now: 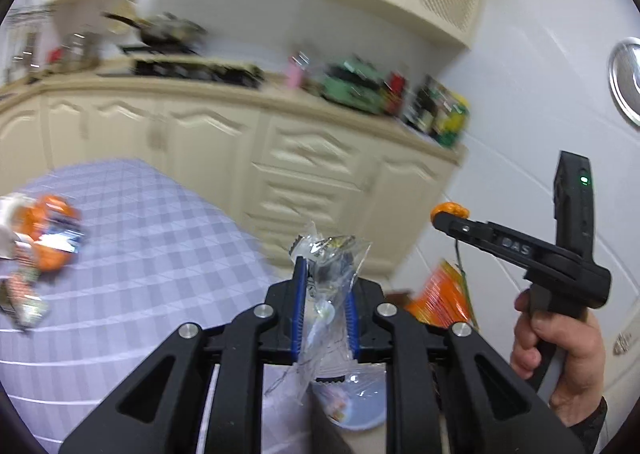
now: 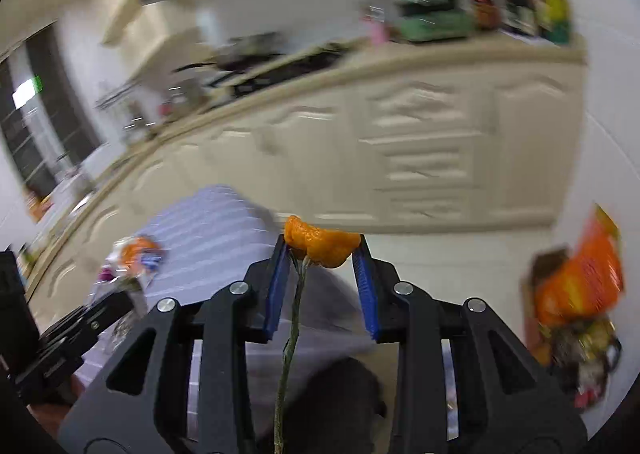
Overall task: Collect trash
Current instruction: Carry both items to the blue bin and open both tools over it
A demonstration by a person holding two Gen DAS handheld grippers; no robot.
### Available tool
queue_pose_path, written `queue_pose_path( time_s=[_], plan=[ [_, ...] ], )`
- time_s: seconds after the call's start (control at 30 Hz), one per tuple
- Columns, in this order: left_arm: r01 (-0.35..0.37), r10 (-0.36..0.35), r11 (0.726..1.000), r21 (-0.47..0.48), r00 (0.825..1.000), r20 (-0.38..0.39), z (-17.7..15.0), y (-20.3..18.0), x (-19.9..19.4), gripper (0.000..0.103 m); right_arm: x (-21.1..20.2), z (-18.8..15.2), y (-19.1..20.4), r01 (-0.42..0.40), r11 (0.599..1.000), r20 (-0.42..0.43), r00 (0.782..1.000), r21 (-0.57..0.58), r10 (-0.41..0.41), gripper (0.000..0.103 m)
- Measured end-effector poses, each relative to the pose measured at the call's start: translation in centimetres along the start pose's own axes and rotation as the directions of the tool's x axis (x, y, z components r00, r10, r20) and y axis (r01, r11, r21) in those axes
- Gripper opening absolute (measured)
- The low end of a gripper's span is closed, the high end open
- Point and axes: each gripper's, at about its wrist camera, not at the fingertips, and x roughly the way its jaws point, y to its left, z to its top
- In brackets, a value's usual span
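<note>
My left gripper [image 1: 325, 268] is shut on a crumpled clear plastic wrapper [image 1: 328, 294] that sticks up between its blue pads and hangs down behind them. My right gripper [image 2: 322, 244] is shut on a piece of orange peel [image 2: 322, 246], with a thin green stem [image 2: 294, 330] dangling below. In the left wrist view the right gripper [image 1: 448, 214] shows at the right, held by a hand [image 1: 560, 350], the orange peel [image 1: 448, 210] at its tip. More trash, an orange snack packet [image 1: 52, 230] and wrappers, lies on the checked tablecloth [image 1: 152, 238].
An orange bag [image 2: 580, 278] stuffed with wrappers sits low at the right, by the white wall. Cream kitchen cabinets [image 1: 312, 162] run behind, their counter crowded with a stove [image 1: 196, 70], a pan and boxes. A small plate [image 1: 356, 402] lies under my left gripper.
</note>
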Motion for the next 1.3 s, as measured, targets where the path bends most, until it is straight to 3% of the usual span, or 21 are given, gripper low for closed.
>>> queue_pose_path(
  time_s=[0.1,0.23,0.5,0.67,0.7,0.73,0.77,0.83,0.87,0.97,1.07,1.3],
  plan=[
    [0.053,-0.051,0.998,0.029,0.994,-0.093,-1.8,-3.1,4.3,0.016,0.7,-1.7,-5.0,0.068,0.995,-0.046,0.997,0.076,-0.065,0.031],
    [0.097,-0.082,0.993,0.06,0.971,-0.225,-4.8,-6.1,10.3,0.017,2.9,-5.0,-10.5,0.145,0.976,-0.142,0.982,0.161,-0.122,0.032],
    [0.14,-0.083,0.985,0.099,0.894,-0.44,-10.6,-9.4,20.7,0.017,7.5,-10.5,-17.8,0.237,0.934,-0.292,0.944,0.266,-0.156,0.032],
    [0.182,-0.113,0.981,0.074,0.832,-0.543,-13.4,-10.2,25.9,0.017,10.3,-12.7,-20.5,0.25,0.92,-0.355,0.925,0.3,-0.136,0.034],
    [0.192,-0.125,0.98,0.059,0.811,-0.571,-13.9,-10.1,27.2,0.018,10.6,-13.1,-20.6,0.256,0.918,-0.368,0.92,0.302,-0.136,0.035],
    [0.183,-0.113,0.981,0.061,0.8,-0.59,-14.4,-10.1,28.0,0.03,11.0,-13.5,-20.7,0.266,0.917,-0.387,0.911,0.297,-0.139,0.041],
    [0.175,-0.1,0.982,0.069,0.796,-0.597,-14.7,-10.1,28.3,0.054,11.4,-14.0,-21.1,0.278,0.913,-0.404,0.904,0.3,-0.142,0.057],
    [0.156,-0.089,0.986,0.064,0.804,-0.588,-14.9,-9.7,28.5,0.08,11.5,-14.7,-21.5,0.283,0.905,-0.417,0.899,0.318,-0.135,0.065],
    [0.143,-0.079,0.988,0.066,0.816,-0.573,-14.7,-9.5,28.1,0.082,11.4,-15.0,-21.8,0.29,0.898,-0.421,0.897,0.331,-0.135,0.069],
    [0.13,-0.065,0.989,0.076,0.826,-0.56,-14.4,-9.1,27.7,0.086,10.9,-15.5,-22.3,0.302,0.885,-0.415,0.899,0.355,-0.141,0.085],
    [0.113,-0.048,0.989,0.092,0.849,-0.527,-13.5,-8.7,26.2,0.086,10.5,-15.4,-22.3,0.315,0.877,-0.41,0.899,0.361,-0.154,0.096],
    [0.097,-0.033,0.985,0.142,0.918,-0.396,-10.1,-9.3,21.2,0.09,8.9,-13.7,-20.8,0.321,0.88,-0.369,0.911,0.351,-0.185,0.097]
  ],
)
